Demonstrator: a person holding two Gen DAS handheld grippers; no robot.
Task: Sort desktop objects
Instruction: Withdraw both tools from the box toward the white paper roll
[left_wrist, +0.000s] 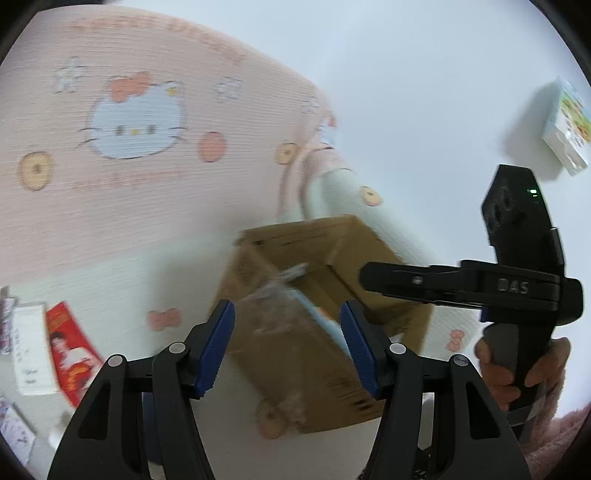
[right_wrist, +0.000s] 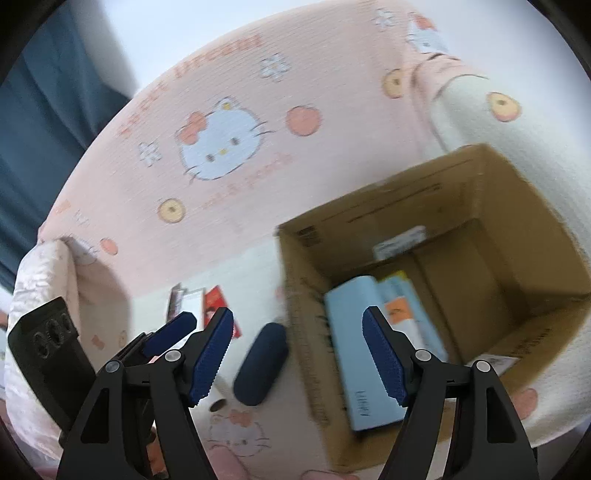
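Note:
An open cardboard box (right_wrist: 480, 206) stands on a pink Hello Kitty blanket (right_wrist: 221, 147). Inside it lie a light blue box (right_wrist: 354, 332), a white and orange packet (right_wrist: 406, 314) and a small white pack (right_wrist: 399, 240). My right gripper (right_wrist: 297, 354) is open and empty over the box's near left wall. A dark blue case (right_wrist: 262, 363) lies on the blanket left of the box. My left gripper (left_wrist: 288, 347) is open above the box (left_wrist: 369, 243); a blurred clear plastic bag (left_wrist: 277, 317) shows between its fingers, not gripped. The right gripper (left_wrist: 461, 284) appears at right in the left wrist view.
A red packet (left_wrist: 70, 350) and white papers (left_wrist: 29, 343) lie on the blanket at the left. A white printed box (left_wrist: 565, 125) sits at far right on a white surface. A blue curtain (right_wrist: 44, 110) hangs at the left. The left gripper (right_wrist: 166, 332) shows at lower left.

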